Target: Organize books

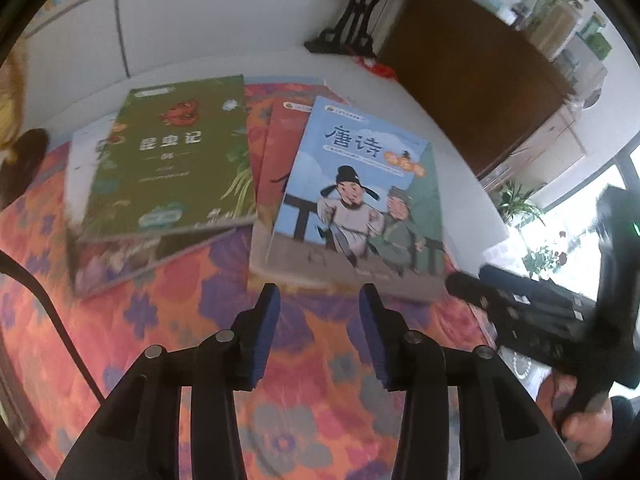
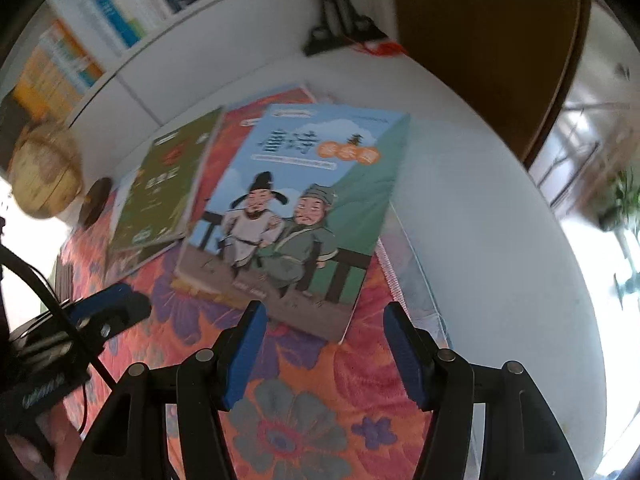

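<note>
Orange and purple flowers cover the cloth (image 1: pixel 168 320) that lies over part of a white table (image 1: pixel 452 168), and the books rest flat on it. A blue book (image 1: pixel 360 184) with two cartoon men on its cover lies face up on the right, on top of a red book (image 1: pixel 280 148) whose edge shows beneath it. To the left a green book (image 1: pixel 172 164) lies on another book with a pale cover (image 1: pixel 82 160), both face up and a little askew. The left gripper (image 1: pixel 319 336) hangs just short of the near edge of the blue book, its blue pads (image 1: pixel 264 340) apart with only cloth between them; it holds nothing. The right gripper (image 2: pixel 324 354) hovers at the near right corner of the same book (image 2: pixel 296 200), jaws standing wider apart, also empty and not touching the cover. A globe (image 2: pixel 46 168) stands at the far left of the table, and a shelf of books (image 2: pixel 100 28) runs along the wall behind.
</note>
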A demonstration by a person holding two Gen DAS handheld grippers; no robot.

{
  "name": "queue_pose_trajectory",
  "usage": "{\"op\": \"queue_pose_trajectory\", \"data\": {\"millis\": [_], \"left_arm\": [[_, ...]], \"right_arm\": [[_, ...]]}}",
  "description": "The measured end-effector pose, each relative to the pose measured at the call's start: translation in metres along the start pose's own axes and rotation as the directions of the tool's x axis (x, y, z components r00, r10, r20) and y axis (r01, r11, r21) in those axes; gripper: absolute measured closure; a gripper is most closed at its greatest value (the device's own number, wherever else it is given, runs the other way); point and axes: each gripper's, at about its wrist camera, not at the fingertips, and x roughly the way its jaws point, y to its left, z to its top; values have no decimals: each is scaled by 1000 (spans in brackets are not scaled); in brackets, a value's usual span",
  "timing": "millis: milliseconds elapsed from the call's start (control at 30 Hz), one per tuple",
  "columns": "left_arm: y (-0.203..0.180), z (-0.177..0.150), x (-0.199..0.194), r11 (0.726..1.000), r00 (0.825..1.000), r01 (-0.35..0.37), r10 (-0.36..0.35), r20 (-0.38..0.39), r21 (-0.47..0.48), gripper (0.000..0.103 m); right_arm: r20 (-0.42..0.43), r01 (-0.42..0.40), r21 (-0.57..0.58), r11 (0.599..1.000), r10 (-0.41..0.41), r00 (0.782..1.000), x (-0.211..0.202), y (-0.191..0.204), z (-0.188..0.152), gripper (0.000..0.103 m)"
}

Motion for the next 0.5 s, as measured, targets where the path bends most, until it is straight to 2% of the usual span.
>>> {"op": "queue_pose_trajectory", "data": {"millis": [133, 200, 267, 300, 500], "left_arm": [[4, 26, 29, 1000, 1000, 1, 0, -28, 4, 64], [4, 38, 41, 1000, 1000, 0, 1, -30, 10, 59], [6, 49, 52, 1000, 1000, 2, -2, -22, 14, 47], [7, 51, 54, 1000, 1000, 3, -2, -20, 17, 46], [9, 61, 75, 999, 999, 26, -25, -33, 42, 46]], "right_arm": [[-3, 44, -3, 999, -44, 999, 14, -2, 6, 44], [-2, 60, -7, 998, -60, 998, 20, -4, 12, 44], [-9, 67, 6, 998, -67, 998, 27, -8, 18, 44], [-15, 64, 15, 998, -64, 998, 31, -11, 21, 44], [-30, 47, 30, 998, -47, 998, 43, -17, 26, 44]]}}
